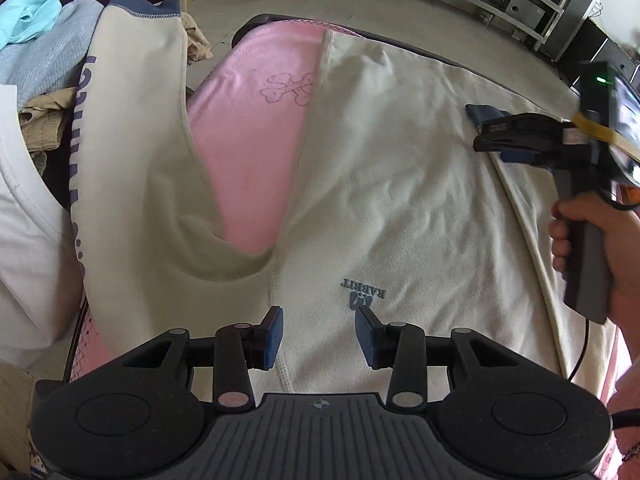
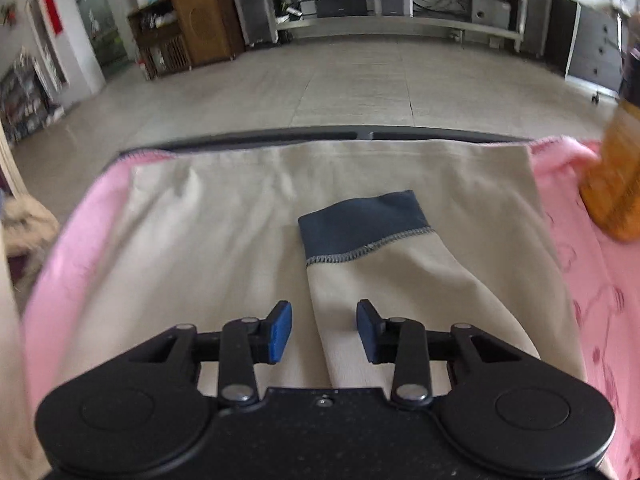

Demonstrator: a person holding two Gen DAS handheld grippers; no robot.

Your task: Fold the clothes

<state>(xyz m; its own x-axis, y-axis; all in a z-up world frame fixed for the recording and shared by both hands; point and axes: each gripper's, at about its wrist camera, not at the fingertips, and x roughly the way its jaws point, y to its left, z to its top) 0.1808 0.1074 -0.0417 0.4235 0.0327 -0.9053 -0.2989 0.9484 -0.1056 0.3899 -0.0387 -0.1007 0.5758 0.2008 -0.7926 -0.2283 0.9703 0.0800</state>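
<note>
A cream sweatshirt (image 1: 400,200) with a "RABBIT" mark lies spread on a pink blanket (image 1: 240,140). Its one sleeve (image 1: 132,120), with purple lettering and a blue cuff (image 1: 144,4), stretches away at the left. The other sleeve (image 2: 380,280) is folded across the body, its blue cuff (image 2: 360,220) lying flat. My left gripper (image 1: 320,334) stands open just above the collar area by the mark, nothing between its pads. My right gripper (image 2: 324,332) is open over the folded sleeve, whose edge runs beneath the gap. In the left wrist view the right gripper (image 1: 492,136) hovers low by that cuff, a hand (image 1: 600,260) on its handle.
A pile of clothes sits at the left: light blue knit (image 1: 44,52), teal cloth (image 1: 28,16), tan fabric (image 1: 44,120), a white garment (image 1: 24,220). A blurred orange-brown object (image 2: 616,184) stands at the blanket's right. The table's dark far edge (image 2: 320,136) borders tiled floor.
</note>
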